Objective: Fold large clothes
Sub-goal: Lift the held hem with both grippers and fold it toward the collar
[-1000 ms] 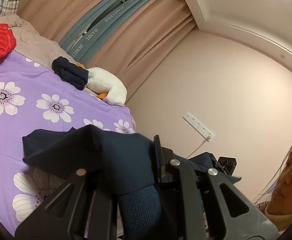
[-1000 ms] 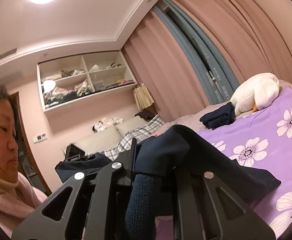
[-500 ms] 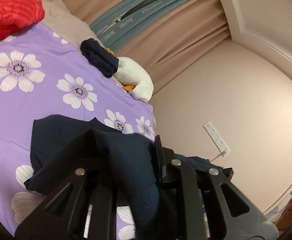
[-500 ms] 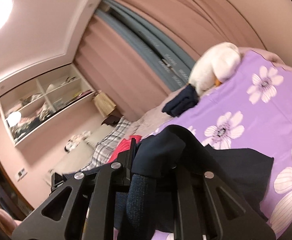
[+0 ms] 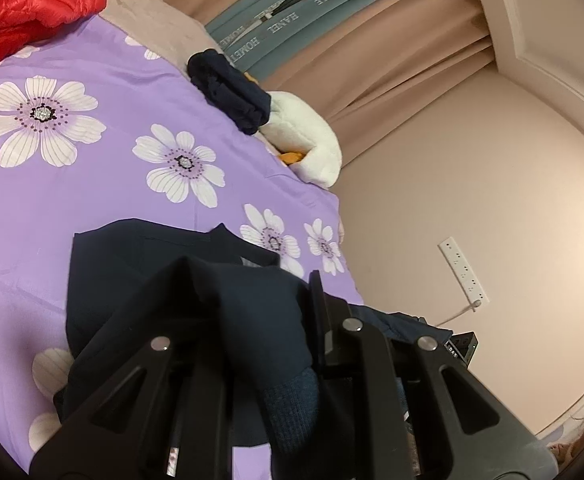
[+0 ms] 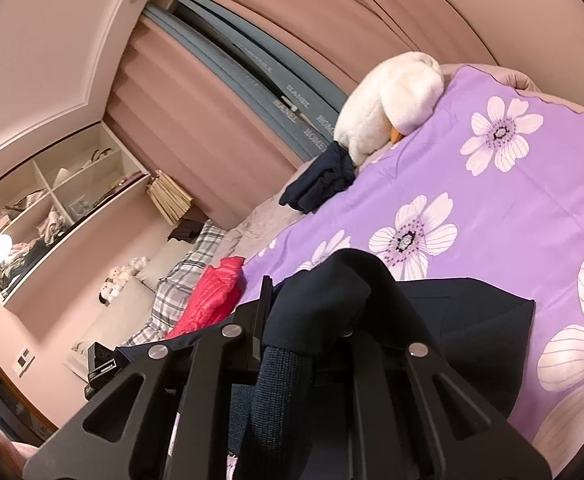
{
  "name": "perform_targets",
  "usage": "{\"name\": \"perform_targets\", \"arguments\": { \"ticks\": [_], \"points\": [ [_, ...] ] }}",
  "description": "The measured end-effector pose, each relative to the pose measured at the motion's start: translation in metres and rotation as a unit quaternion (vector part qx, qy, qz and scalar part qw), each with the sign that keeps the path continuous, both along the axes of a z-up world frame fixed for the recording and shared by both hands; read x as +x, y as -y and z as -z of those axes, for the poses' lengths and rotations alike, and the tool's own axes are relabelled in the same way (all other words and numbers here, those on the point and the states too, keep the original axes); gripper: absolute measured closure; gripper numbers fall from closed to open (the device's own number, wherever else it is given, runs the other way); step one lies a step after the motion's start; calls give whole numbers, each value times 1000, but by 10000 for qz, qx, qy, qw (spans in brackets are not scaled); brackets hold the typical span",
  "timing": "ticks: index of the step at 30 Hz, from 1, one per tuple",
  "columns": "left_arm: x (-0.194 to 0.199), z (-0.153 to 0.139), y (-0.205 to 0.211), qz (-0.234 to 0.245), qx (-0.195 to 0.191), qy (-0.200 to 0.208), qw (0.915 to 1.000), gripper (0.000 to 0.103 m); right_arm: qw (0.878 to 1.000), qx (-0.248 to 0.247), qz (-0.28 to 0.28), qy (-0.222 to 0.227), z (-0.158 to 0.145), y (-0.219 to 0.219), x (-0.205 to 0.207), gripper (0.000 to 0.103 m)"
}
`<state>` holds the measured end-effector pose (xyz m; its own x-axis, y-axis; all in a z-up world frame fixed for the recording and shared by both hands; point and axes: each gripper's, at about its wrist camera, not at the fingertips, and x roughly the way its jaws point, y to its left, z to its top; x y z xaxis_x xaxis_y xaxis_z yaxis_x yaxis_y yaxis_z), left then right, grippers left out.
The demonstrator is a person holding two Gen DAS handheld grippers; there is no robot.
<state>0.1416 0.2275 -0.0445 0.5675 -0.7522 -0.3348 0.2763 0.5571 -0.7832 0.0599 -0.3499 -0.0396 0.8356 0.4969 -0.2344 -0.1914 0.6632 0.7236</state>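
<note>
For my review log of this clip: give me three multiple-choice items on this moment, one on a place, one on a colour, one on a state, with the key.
1. Where does the small folded dark bundle lie?
A. Beside the white plush toy at the far edge of the bed
B. On the wall shelf
C. On the red jacket

2. What colour is the flowered bedsheet?
A. Green
B. Purple
C. Grey

3. How is the left hand-held gripper?
A. Wide open and empty
B. Shut on the navy garment
C. Shut on the plush toy

Key: A, the bundle touches the toy by the curtain; B, the sheet is purple with white flowers; B, navy cloth bunches between the closed fingers, as it does in the right hand-held gripper.
</note>
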Motion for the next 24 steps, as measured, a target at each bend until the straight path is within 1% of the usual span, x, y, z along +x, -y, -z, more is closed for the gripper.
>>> {"name": "perform_targets", "arguments": {
  "ticks": [6,10,11,15,17,21,24],
  "points": [
    [43,27,7,-49,91,-378,9992,89,9995,25,71,-311,21,4,30,90],
    [72,55,11,-163,96,-815,9965,88,9977,156,115,-643,44,8,52,90],
    [79,65,12,-197,99,-969,9950,88,9972,169,121,-714,48,9,57,90],
    [101,94,17,-266,83,-1379,9901,88,9922,182,210,-1215,76,12,80,90],
    [114,109,20,-329,169,-1596,9865,87,9882,204,258,-1498,93,14,92,90],
    [134,130,25,-423,319,-1891,9805,87,9833,376,321,-1754,114,16,106,89],
    [147,141,28,-444,398,-2039,9772,87,9811,393,393,-1851,120,18,114,89]
  ]
}}
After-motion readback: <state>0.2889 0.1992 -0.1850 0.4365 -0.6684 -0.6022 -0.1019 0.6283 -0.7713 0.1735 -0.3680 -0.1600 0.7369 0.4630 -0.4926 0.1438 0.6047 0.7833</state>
